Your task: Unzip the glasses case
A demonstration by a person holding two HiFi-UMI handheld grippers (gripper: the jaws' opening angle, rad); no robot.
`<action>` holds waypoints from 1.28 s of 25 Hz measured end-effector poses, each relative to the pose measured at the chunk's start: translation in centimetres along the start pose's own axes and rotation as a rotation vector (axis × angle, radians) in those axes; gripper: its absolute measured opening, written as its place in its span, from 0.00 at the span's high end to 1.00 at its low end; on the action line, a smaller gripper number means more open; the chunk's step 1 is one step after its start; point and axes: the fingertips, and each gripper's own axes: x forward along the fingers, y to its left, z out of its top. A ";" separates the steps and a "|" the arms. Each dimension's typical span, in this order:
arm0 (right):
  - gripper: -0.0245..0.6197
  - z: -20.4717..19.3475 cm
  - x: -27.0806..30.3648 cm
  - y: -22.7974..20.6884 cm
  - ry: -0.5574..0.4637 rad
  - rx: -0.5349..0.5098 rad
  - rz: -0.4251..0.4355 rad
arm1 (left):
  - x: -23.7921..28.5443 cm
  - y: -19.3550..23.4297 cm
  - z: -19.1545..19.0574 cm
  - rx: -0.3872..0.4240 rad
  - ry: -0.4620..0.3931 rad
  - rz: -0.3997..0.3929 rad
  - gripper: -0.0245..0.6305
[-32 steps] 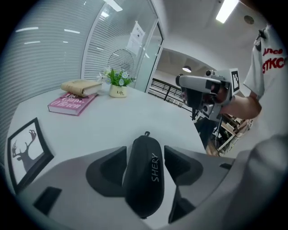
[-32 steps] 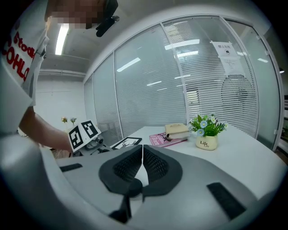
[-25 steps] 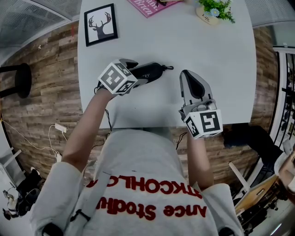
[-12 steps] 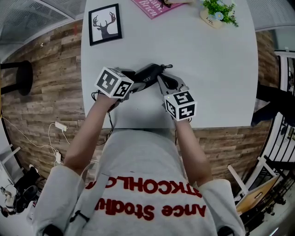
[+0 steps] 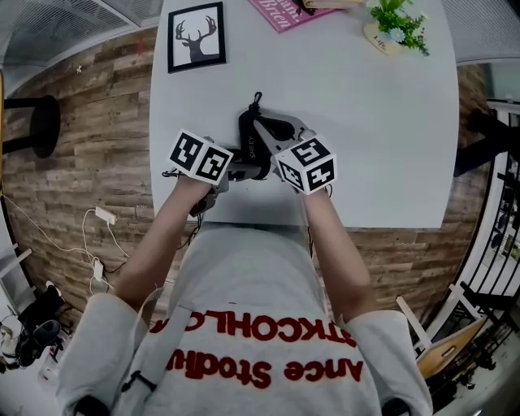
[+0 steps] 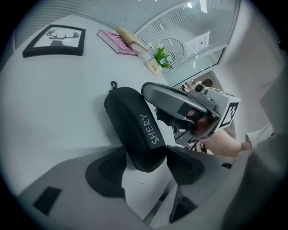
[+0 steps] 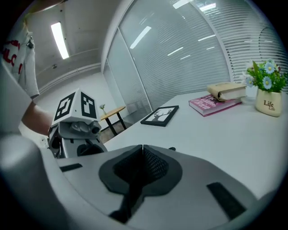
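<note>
The black glasses case point(image 5: 250, 140) lies on the white table point(image 5: 382, 122), lengthwise away from me, its zipper pull point(image 5: 257, 99) at the far end. My left gripper point(image 5: 242, 171) grips the case's near end. In the left gripper view that end point(image 6: 130, 119) sits between both pads point(image 6: 105, 173), which touch its sides. My right gripper point(image 5: 265, 123) reaches over the case from the right, shut and empty. In the right gripper view its jaws point(image 7: 142, 150) meet, with the small dark pull point(image 7: 171, 148) just past their tips.
A framed deer picture point(image 5: 196, 36) lies at the far left of the table, with a pink book point(image 5: 284, 10) and a potted plant point(image 5: 396, 28) at the far edge. The table's near edge runs just below my grippers. A dark stool point(image 5: 32, 122) stands on the wooden floor to the left.
The case has swung from lying across the table to pointing away from me, turned by the rolling left gripper. The right gripper came in from the right and down over the case.
</note>
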 end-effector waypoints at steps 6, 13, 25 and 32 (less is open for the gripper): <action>0.93 -2.0 -4.0 1.1 0.030 -0.031 0.001 | -1.3 0.4 0.8 0.044 -0.105 0.051 0.70; 0.91 -10.6 -8.4 3.9 0.194 0.051 -0.067 | -3.5 -1.8 4.7 0.439 -0.234 0.186 0.84; 0.75 -15.0 -4.6 6.4 0.367 0.009 -0.134 | -0.1 -2.1 3.9 0.548 -0.215 0.096 0.95; 0.85 -14.5 -3.9 7.3 0.373 0.065 -0.130 | -0.2 -2.1 4.0 0.534 -0.217 0.070 0.95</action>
